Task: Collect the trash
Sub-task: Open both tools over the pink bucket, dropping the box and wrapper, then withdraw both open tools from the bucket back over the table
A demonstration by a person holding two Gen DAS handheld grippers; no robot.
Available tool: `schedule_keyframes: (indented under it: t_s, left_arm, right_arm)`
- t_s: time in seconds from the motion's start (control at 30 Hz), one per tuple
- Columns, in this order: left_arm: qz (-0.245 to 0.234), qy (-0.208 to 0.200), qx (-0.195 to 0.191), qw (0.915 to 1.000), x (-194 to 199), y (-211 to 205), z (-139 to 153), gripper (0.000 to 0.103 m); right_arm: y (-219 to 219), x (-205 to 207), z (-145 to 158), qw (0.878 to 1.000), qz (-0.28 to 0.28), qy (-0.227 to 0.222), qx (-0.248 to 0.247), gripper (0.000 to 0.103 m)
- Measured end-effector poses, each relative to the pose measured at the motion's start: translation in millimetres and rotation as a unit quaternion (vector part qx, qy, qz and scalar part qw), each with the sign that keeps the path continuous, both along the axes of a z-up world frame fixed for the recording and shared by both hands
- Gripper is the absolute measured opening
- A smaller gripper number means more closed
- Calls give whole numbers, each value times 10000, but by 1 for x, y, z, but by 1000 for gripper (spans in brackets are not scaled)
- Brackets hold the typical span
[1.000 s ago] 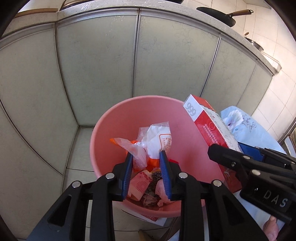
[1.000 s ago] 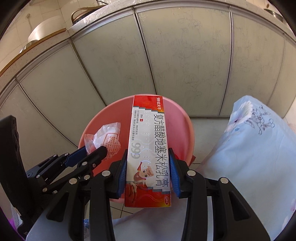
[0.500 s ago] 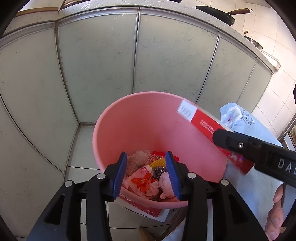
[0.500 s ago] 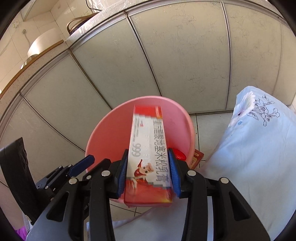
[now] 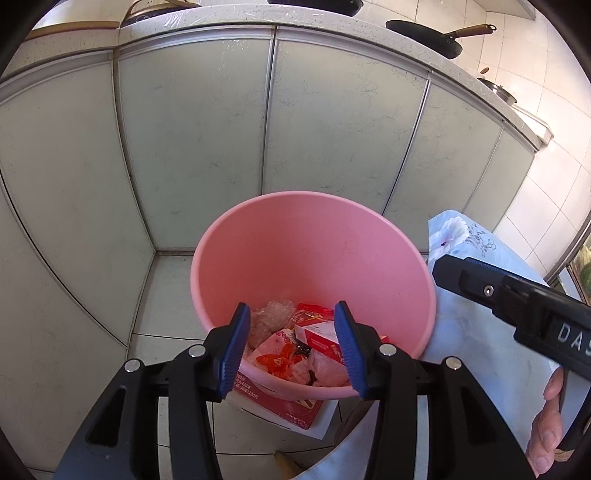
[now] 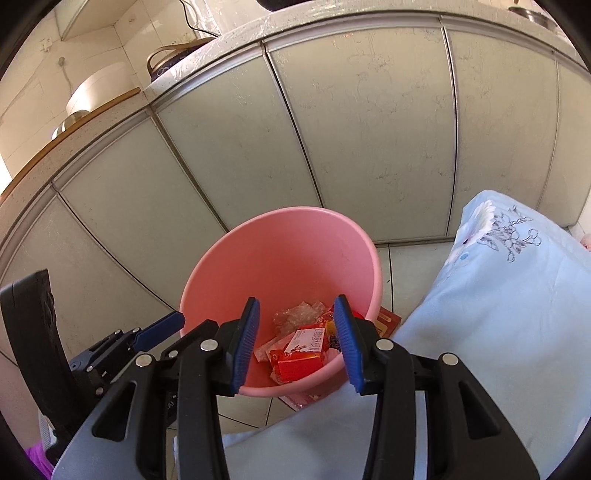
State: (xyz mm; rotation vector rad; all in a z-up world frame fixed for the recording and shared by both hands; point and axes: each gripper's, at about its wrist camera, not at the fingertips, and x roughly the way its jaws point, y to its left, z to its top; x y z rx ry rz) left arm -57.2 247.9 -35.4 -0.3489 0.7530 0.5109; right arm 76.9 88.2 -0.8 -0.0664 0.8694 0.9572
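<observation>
- A pink basin point(image 5: 314, 258) stands on the tiled floor point(image 5: 173, 273) in front of pale cabinet doors point(image 5: 192, 129), and serves here as the landmark.
- Inside the basin, at its bottom, lies the collected trash: a red and white carton point(image 6: 303, 352), a crumpled clear wrapper point(image 5: 269, 317), and an orange-printed plastic bag point(image 5: 280, 356).
- A flat red box point(image 5: 291, 408) lies on the floor partly under the basin's near edge.
- The left tongs point(image 5: 291, 345) hang over the basin's near rim; their blue pads are spreading apart with nothing gripped between them, the trash showing far below.
- The right tongs point(image 6: 297, 341) hover above the basin's near rim too, released, nothing held between the pads.
- To the right of the basin, a light blue flowered cloth point(image 6: 498, 295) reaches its side.
- A hand point(image 5: 546, 424) grips the right tool's handle, right of the basin.
- Above the basin, a dark pan point(image 5: 432, 37) rests on the worktop point(image 5: 332, 27).
</observation>
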Motion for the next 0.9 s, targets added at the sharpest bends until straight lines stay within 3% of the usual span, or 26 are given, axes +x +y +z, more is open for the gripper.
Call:
schedule_keyframes:
  t_s: [0.5,0.57,0.7,0.8,0.9]
  left_arm:
    - [-198,-222,378,9988,-21,-30,36,50]
    - [-218,-240,419,9986,-23,-33,39,52]
    - [-229,-269,468,9983,-25,-38,45,52]
    - [-219,-262,483,9982,-26,-39,47,56]
    - [-157,-266,490,9983,-26,-39,48,66]
  right_arm:
    - [-42,-39,30,9970,-161,-725,213,43]
    - [-45,-39,33,9968,-173,-743,226,51]
    - [-49,-41,37,9967,-190,-743,263,52]
    - [-49,-43,39,9964,-187,-785,273,52]
    - [-49,-45,40,9960,-195,-833,267,52]
